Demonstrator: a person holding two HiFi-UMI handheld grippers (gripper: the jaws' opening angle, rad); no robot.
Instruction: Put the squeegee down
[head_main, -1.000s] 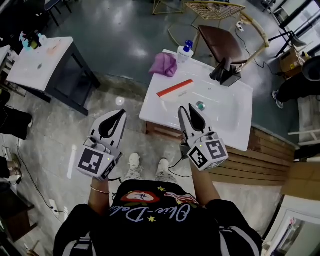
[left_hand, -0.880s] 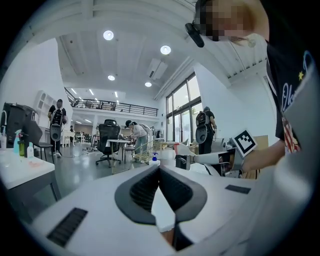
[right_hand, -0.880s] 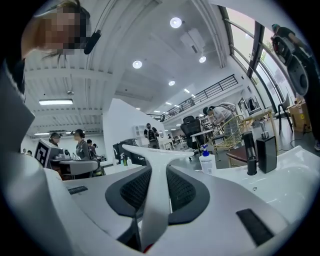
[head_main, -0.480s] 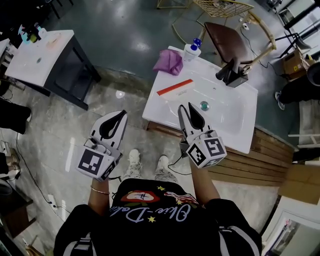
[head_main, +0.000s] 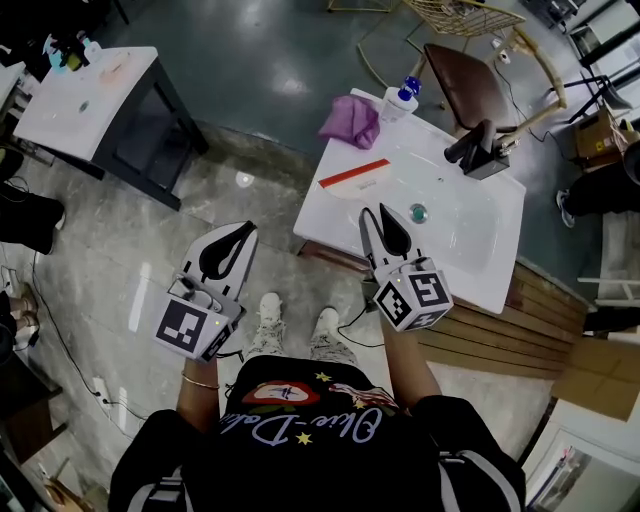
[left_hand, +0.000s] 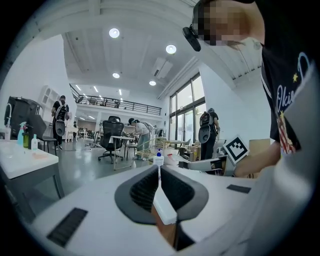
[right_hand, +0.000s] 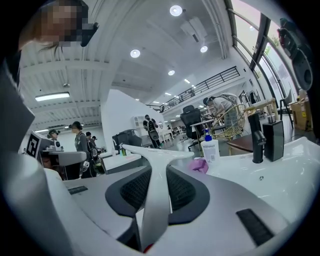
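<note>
Squeegee (head_main: 352, 173) is down! It lies flat on the white sink (head_main: 480, 255), on the top left of the basin, with its red edge showing. Neither tool touches it. Just beyond it sits the purple cloth (head_main: 352, 120), with the pump bottle (head_main: 403, 97) beside that at the far corner. The black tap (head_main: 478, 148) stands across the basin, well apart from the squeegee.

Now the right gripper (head_main: 378, 214): it hangs over the sink's near edge, pointing roughly level toward the squeegee but clear of it. Its own view settles it. The jaws stand a little apart, white sink surface shows through the gap, and there is nothing between the pads. Empty!

The left gripper (head_main: 240, 232) is out over the floor (head_main: 120, 270), left of the sink and well apart from it. In its view the fingers meet at the tips in a thin line, closed on nothing. Both tools are held side by side in front of the person, whose shoes (head_main: 268, 320) show below, between them.
</note>
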